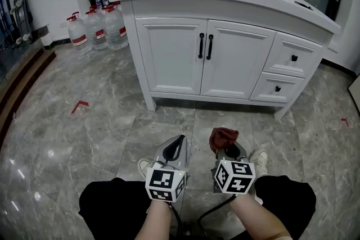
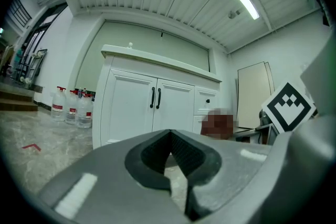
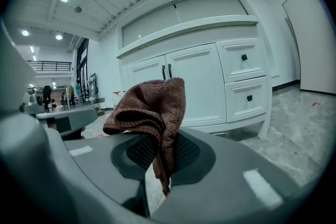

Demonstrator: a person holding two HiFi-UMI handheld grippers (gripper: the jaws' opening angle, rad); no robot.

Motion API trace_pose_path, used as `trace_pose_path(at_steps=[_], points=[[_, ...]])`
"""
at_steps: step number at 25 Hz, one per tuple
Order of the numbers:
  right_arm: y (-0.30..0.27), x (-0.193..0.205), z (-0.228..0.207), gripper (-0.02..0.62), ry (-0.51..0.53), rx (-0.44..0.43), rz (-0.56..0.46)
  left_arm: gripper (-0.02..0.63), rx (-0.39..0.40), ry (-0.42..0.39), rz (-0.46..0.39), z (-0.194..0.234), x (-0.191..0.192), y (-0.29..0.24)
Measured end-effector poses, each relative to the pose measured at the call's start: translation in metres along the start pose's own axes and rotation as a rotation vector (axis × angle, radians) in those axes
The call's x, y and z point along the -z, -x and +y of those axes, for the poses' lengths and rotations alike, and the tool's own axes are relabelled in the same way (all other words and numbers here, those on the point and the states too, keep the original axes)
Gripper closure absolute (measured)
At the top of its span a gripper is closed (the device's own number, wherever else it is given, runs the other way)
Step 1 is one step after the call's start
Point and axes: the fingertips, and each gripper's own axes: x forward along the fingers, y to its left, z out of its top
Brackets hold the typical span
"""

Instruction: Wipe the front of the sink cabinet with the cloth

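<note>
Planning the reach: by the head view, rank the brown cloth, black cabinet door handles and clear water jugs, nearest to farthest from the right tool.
1. Brown cloth, clamped in the right tool.
2. Black door handles, ahead on the white cabinet.
3. Clear water jugs, far left by the wall.

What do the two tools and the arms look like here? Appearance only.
The left tool and right tool are both grey and wedge-shaped, with dark ribbed pads. Each carries a white cube with black square markers, and a black cable trails from each. The forearms show no sleeves.
</note>
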Motion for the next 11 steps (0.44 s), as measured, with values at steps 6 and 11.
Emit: trace_pose_path(at_steps=[6,11], points=[[0.0011,-0.0042,-0.0022,0.514,0.045,0.007,-0.023,0.606,0.006,-0.002,-0.016,-0.0027,-0.0029,-0.0023],[0.0030,-0.0023,-0.0007,0.514,0.041,0.010,-0.020,0.606,0.017,-0.005,-0.026,-0.0040,-0.0047,0.0000]])
